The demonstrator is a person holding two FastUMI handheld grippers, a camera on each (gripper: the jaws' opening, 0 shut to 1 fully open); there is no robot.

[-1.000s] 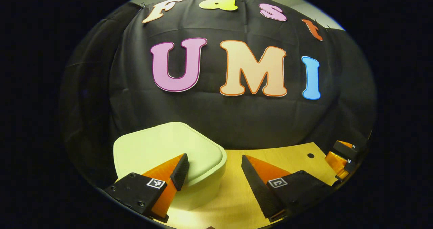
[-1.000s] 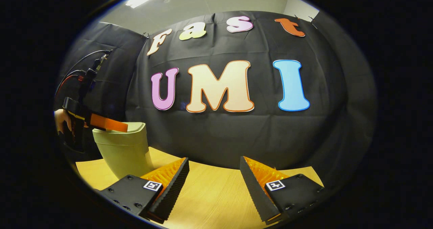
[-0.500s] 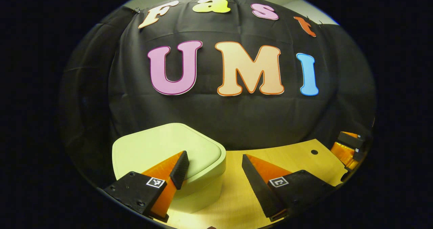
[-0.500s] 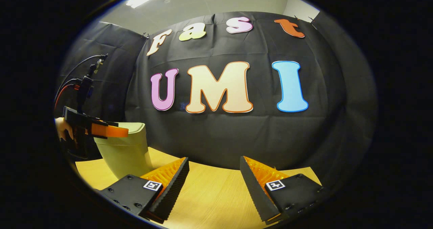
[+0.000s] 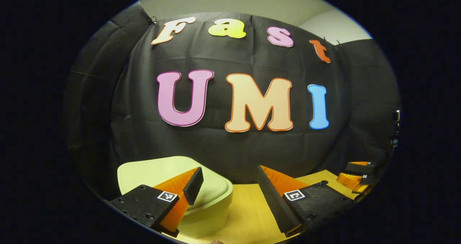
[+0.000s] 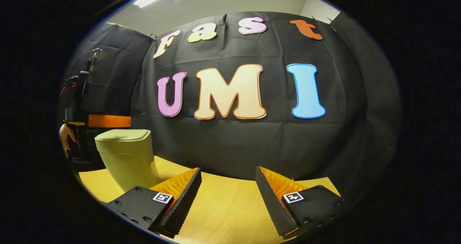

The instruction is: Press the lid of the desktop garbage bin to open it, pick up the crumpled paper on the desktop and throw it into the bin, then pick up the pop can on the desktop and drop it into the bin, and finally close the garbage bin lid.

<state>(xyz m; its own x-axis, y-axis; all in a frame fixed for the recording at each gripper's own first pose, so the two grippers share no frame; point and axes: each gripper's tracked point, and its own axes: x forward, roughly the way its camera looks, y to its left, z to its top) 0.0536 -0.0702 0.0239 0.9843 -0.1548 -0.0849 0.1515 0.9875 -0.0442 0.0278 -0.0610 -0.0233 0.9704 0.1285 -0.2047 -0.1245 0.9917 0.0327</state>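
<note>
The pale green garbage bin stands on the wooden table at the left of the right gripper view, its lid down flat. My left gripper hovers a little above that lid, apart from it, held by a hand. In the left gripper view the lid lies below and behind the left finger, and my left gripper is open with nothing between its fingers. My right gripper is open and empty over bare table to the right of the bin; it also appears as the right gripper at the far right.
The wooden table runs from the bin to the right, ending at the black cloth wall behind. Cables rise from the left gripper's body.
My left gripper has lifted off the bin lid and tilted upward; its finger rested on the lid before. The lid stays down. The right gripper has barely moved.
</note>
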